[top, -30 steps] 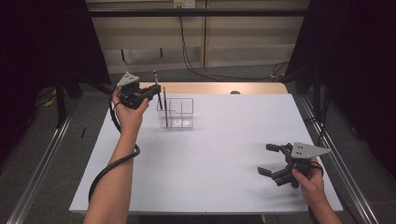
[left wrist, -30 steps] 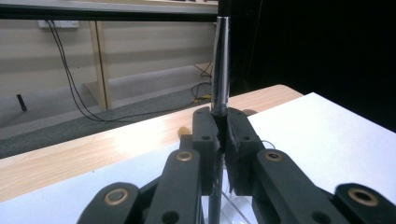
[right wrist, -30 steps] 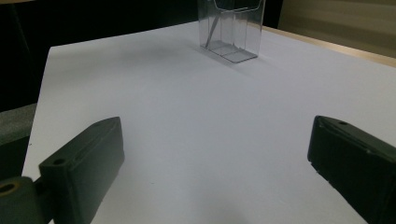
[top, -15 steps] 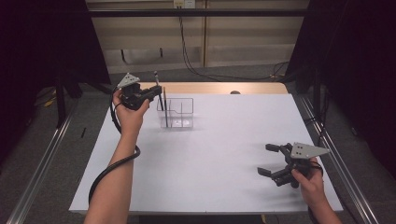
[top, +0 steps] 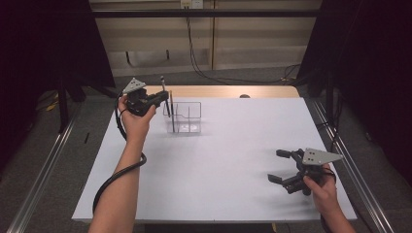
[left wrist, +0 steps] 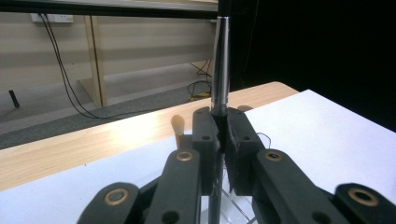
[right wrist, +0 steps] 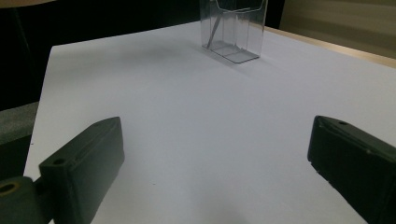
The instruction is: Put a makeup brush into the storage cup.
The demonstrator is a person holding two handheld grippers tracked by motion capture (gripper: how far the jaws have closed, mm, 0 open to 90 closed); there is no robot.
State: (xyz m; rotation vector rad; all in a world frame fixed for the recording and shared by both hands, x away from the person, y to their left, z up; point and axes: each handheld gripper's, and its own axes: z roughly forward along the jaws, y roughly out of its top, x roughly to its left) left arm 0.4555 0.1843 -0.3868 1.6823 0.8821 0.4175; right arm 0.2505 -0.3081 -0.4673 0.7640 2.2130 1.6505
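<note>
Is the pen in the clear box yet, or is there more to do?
Nearly. Done: the left hand-held gripper has shut on the pen and holds it upright, its lower end down in the clear box. In hand: that grip. Left: letting go so the pen rests inside. The right hand-held gripper is open over the table, holding nothing.

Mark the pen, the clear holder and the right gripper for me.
Pen (left wrist: 220,65), left gripper view, silver barrel above the jaws.
Clear holder (top: 190,116), high view, front wall.
Right gripper (top: 278,165), high view, gap between its open jaws.

black cables (top: 194,53) hang on the wall behind the wooden strip (top: 228,91).
</note>
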